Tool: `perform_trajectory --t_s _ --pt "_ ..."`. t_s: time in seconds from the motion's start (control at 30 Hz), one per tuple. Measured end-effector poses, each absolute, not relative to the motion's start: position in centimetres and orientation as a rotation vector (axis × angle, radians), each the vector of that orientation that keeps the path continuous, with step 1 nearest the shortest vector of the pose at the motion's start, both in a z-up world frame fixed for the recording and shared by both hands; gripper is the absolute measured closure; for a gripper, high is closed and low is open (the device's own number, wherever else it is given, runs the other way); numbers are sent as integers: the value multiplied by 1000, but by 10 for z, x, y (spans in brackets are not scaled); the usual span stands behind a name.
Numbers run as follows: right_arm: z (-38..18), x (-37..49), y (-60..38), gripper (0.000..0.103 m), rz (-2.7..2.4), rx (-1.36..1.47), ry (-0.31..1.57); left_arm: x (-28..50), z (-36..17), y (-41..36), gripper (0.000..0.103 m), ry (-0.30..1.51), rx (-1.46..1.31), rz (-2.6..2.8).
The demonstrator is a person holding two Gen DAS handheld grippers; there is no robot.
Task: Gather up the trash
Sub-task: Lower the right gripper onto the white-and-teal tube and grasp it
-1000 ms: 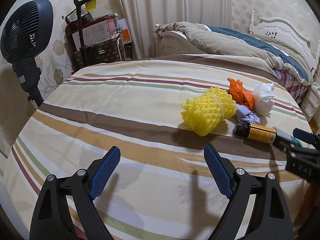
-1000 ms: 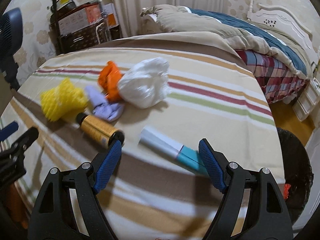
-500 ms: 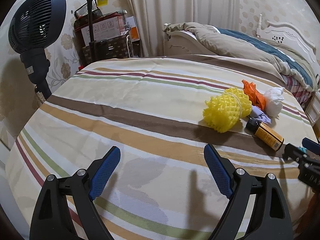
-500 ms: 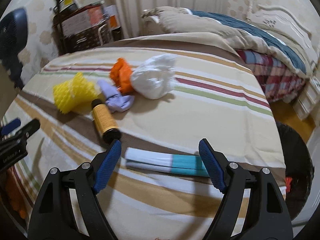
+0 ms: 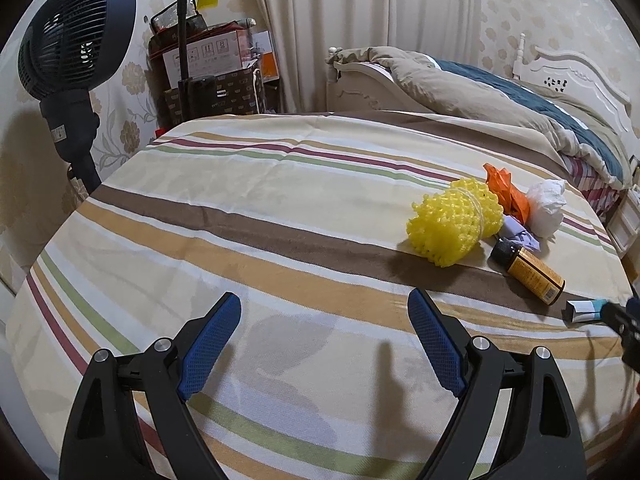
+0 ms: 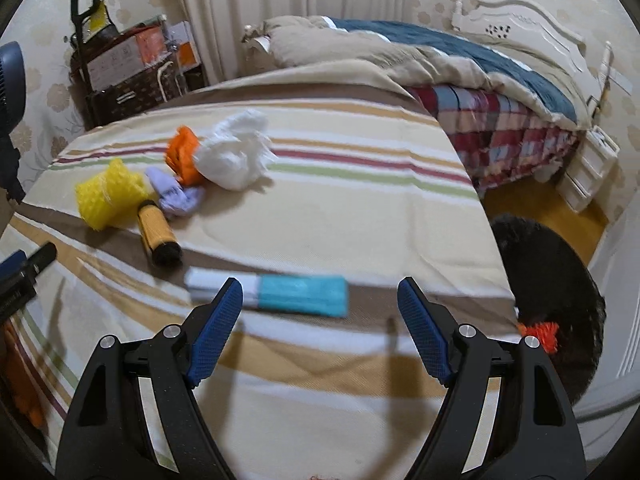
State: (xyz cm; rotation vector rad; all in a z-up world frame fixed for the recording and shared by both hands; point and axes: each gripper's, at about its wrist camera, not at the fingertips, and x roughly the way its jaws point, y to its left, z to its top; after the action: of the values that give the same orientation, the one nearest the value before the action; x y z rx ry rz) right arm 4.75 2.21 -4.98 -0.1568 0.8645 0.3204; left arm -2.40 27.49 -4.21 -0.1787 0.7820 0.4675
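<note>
right wrist | right gripper (image 6: pixel 320 312) fingers apart | above teal-white box (image 6: pixel 276 292)

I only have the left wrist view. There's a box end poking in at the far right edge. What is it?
Observer: A long white and teal box lying flat on the striped cloth, just ahead of the open right gripper.
Operator: Any bin around?
Observer: Yes, a dark bin on the floor off the cloth's right edge.
Operator: Anything in it?
Observer: Something orange shows at its near rim.
</note>
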Motion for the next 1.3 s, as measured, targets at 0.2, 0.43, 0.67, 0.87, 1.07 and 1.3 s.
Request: perform_trajectory --t_s 0.2,0.43,0.67,0.87,1.07,1.3 --pt "-63 55 4 25 254 -157 907 -23 -42 274 18 784 -177 467" --pt "-63 83 14 25 233 -170 897 -23 -43 275 18 785 -173 467" --pt "-63 105 32 25 241 -185 894 -22 -45 276 18 791 -176 467" --pt "-62 108 34 25 203 -210 888 -22 -45 277 18 790 -186 463" --pt "-62 122 35 25 193 -184 891 -20 -47 275 18 793 -183 460" --pt "-55 127 54 25 213 -160 873 -19 -48 276 18 792 -198 460"
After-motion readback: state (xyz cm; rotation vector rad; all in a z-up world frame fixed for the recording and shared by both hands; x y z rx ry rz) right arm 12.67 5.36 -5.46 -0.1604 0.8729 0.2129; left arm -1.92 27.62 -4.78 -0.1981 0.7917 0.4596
